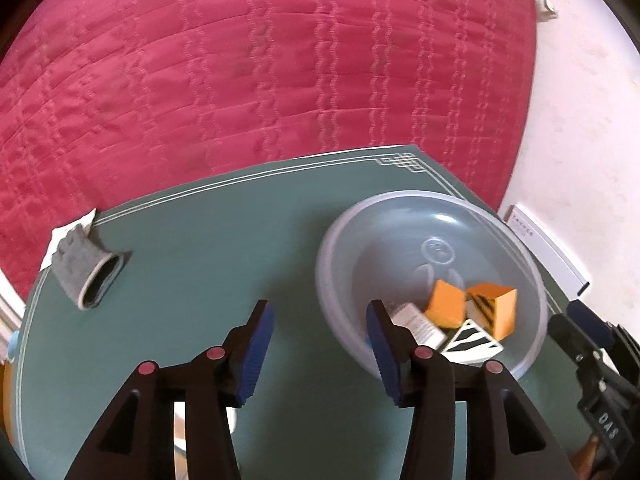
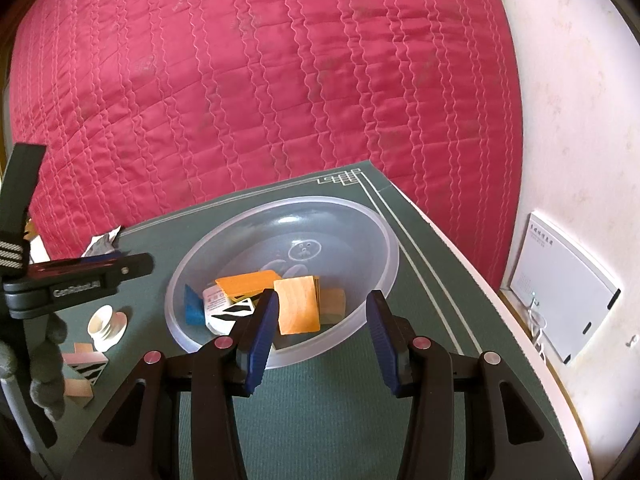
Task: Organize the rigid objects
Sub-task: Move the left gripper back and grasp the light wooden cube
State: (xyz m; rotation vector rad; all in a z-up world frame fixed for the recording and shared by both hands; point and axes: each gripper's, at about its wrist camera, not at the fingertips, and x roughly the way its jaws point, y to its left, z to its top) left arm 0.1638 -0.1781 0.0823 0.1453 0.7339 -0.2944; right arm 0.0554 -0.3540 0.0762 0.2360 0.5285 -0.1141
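- left gripper: jaws spread, nothing between, hovering at the clear bowl rim
- right gripper: jaws spread, empty
- orange blocks in bowl; striped block on green mat

At twelve o'clock you face a quilted red bedspread, with a white wall panel at three o'clock and a grey glove at nine.
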